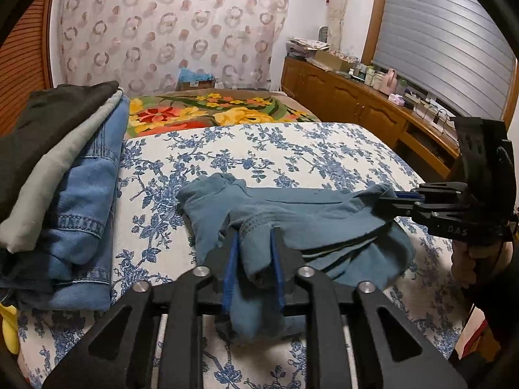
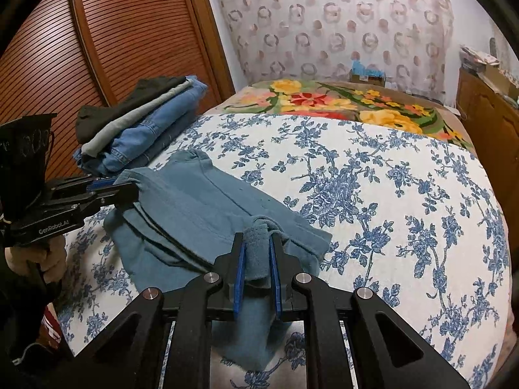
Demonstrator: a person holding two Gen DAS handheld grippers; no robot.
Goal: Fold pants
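My left tool (image 1: 252,253) nearest, pads loosened round bunched corner of teal pants (image 1: 292,214), cloth between but barely pinched; my right tool (image 2: 258,253) narrow, clamping opposite corner; pants folded, laid on bed (image 2: 389,178) beside folded stack (image 1: 71,175), likely release point.

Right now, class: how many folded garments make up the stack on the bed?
4 visible: black on top, grey beneath it, blue denim below that, and a darker one at the bottom; more may be hidden.
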